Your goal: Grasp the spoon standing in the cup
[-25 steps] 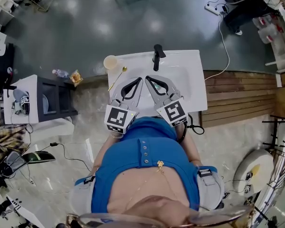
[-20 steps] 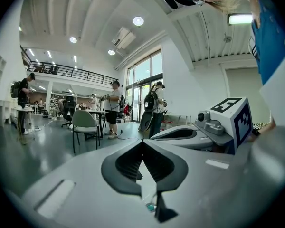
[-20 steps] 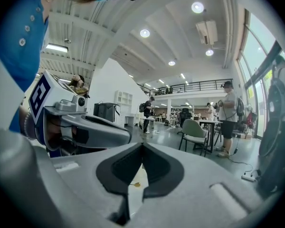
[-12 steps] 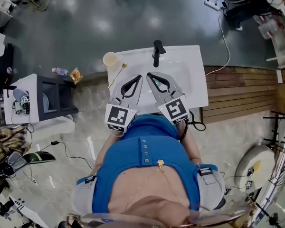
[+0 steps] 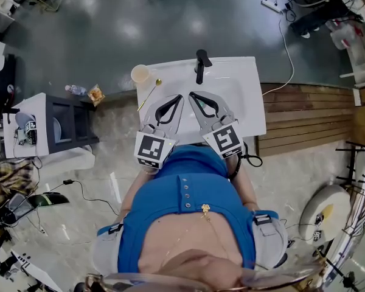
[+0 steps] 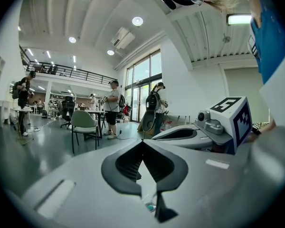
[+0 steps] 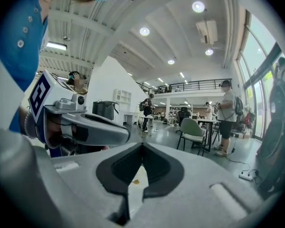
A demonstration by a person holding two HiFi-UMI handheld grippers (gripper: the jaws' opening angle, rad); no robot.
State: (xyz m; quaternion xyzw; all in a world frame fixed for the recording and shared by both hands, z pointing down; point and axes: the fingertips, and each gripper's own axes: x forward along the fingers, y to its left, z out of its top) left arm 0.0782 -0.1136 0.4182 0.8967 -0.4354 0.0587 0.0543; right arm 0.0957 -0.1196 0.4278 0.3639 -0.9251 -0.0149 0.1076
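Head view | cup [image 5: 140, 73] at table [image 5: 243, 84] far-left corner | spoon [image 5: 149, 95] lying beside it | left gripper [image 5: 179, 98], right gripper [image 5: 192, 95]: clenched, empty

The right gripper [image 7: 142, 145] has its two jaws closed, with the tips touching. Just under the tips, a tiny gold spot [image 7: 135, 181] shows on white. The left gripper [image 7: 121, 136] sits to its left. A chair [image 7: 193, 130] stands far behind it.

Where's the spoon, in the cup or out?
Out. The head view shows the spoon lying on the white table beside the cup, bowl end nearest it, not standing inside.
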